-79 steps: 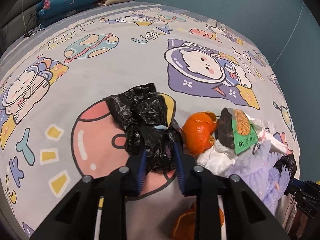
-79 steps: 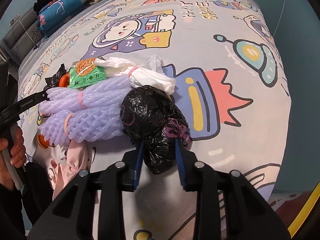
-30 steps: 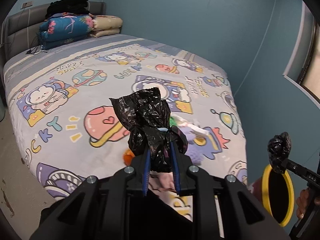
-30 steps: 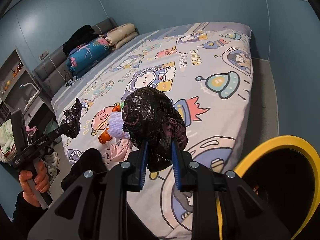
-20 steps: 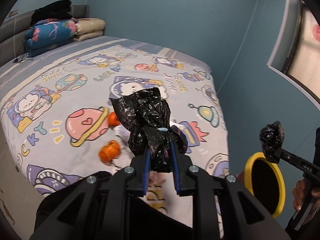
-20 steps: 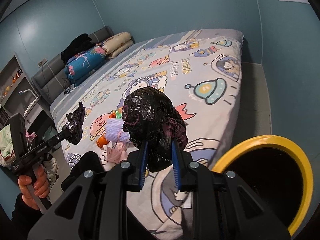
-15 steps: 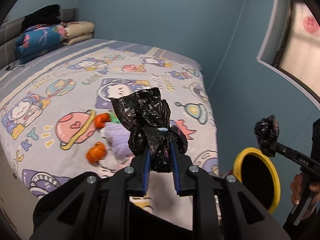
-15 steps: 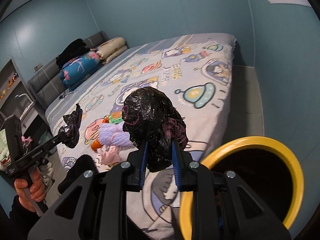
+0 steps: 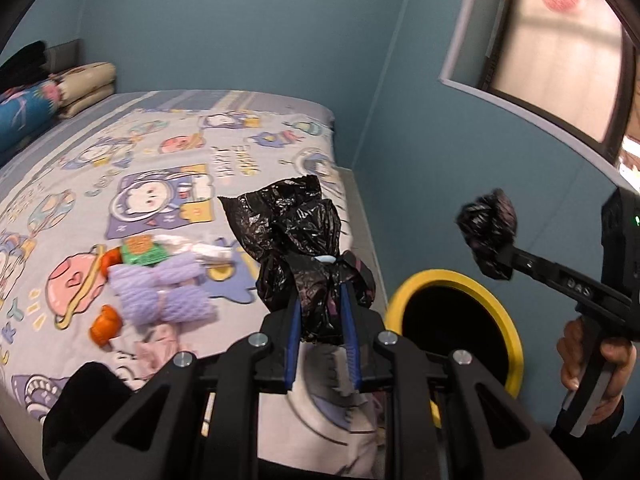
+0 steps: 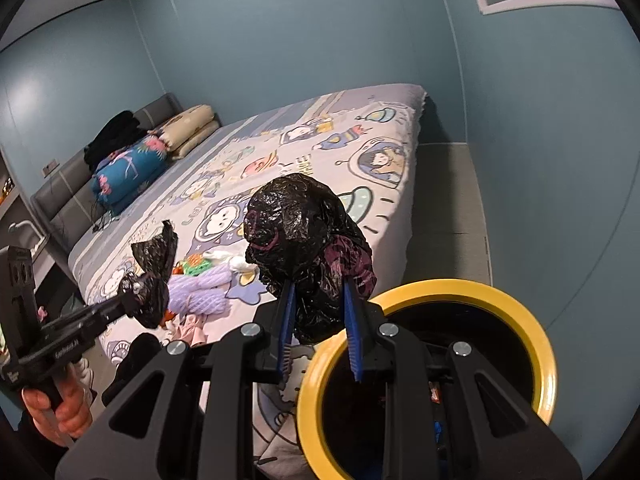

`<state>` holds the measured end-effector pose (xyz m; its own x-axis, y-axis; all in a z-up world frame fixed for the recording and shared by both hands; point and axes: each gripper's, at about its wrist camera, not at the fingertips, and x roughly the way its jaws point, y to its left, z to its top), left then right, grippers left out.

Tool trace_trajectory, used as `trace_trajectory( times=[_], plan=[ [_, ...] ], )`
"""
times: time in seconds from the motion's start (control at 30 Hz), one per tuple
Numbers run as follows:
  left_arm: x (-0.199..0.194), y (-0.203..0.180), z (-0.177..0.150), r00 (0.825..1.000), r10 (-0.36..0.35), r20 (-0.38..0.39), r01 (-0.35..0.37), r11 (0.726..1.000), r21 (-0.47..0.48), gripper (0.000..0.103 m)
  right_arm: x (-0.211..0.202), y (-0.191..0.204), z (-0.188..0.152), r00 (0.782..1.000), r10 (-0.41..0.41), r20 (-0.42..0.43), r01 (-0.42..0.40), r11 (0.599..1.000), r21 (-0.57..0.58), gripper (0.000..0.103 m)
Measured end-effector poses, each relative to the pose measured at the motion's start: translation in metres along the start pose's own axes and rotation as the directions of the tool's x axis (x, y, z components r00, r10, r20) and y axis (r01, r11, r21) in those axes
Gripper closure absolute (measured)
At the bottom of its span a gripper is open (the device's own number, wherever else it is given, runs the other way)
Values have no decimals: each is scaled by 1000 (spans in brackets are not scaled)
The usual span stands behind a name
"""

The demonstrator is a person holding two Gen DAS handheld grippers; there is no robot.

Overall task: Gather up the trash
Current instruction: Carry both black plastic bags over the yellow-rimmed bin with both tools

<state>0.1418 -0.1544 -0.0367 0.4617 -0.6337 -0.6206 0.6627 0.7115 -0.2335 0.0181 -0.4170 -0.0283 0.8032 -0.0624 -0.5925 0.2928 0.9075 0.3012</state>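
Two crumpled black bags were in the air, one per gripper: the left gripper [image 9: 323, 312] was clamped on the first black bag [image 9: 304, 236], and the right gripper [image 10: 318, 324] was clamped on the second black bag [image 10: 304, 224]. One yellow-rimmed bin [image 10: 516, 300] stood beside the bed [image 9: 168, 148], directly below the right gripper. On the bed lay two orange peels [image 9: 106, 322], one purple foam net [image 9: 168, 294] and one green packet [image 9: 142, 251].

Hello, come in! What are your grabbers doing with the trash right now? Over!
Left gripper shut on crumpled black bag. Right gripper shut on balled black bag. Yellow-rimmed bin below right gripper, nothing blocking.
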Motion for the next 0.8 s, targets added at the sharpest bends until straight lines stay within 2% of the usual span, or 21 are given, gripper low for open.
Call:
trace_trajectory(
  times=[0.47,0.8],
  plan=[
    [33,-66,-7,991,-107,-78,115,988,99,85,-13,-45,-2,997,-72,21,70,995,78,81],
    [63,-96,-27,970,-163,-182,188,973,132,85,-1,-56,-7,997,-81,-17,82,990,116,81]
  ],
)
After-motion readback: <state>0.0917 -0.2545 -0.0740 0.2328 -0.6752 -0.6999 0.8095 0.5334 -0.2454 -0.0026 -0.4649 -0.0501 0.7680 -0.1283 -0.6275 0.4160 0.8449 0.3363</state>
